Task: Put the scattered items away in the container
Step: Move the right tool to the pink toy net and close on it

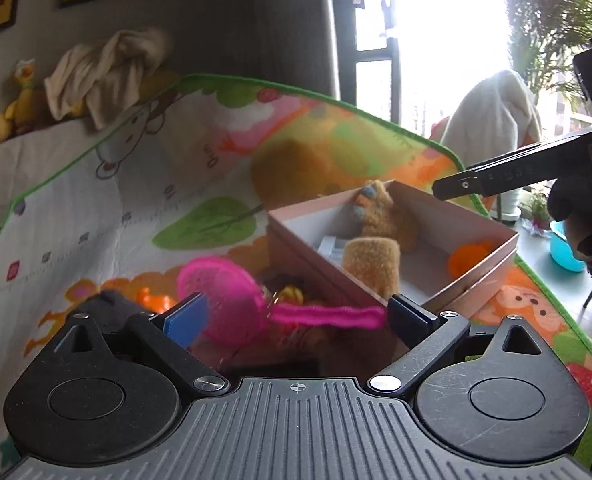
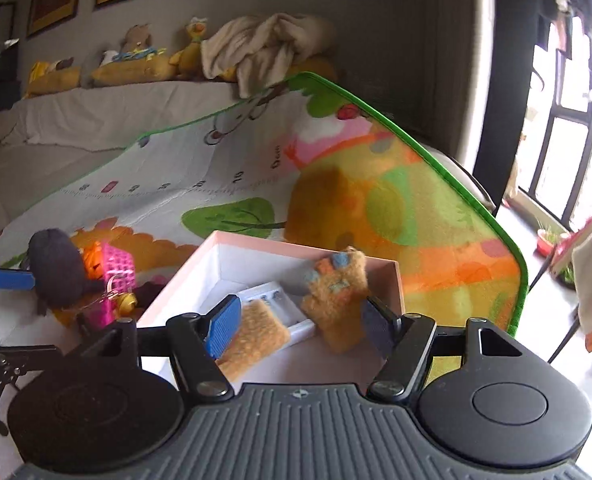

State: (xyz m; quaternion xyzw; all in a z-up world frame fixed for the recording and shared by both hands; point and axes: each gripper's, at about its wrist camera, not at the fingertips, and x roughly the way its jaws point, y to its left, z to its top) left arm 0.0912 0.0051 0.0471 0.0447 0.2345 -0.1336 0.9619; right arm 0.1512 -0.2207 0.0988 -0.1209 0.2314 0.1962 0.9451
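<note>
From my left wrist, my left fingers (image 1: 293,320) stand wide around a pink strainer (image 1: 223,300), handle lying crosswise toward the right, beside the pink box (image 1: 380,288). From my right wrist, my right fingers (image 2: 302,326) gape half-wide over that box, empty; only here the mat (image 2: 416,216) reads "0cm".
</note>
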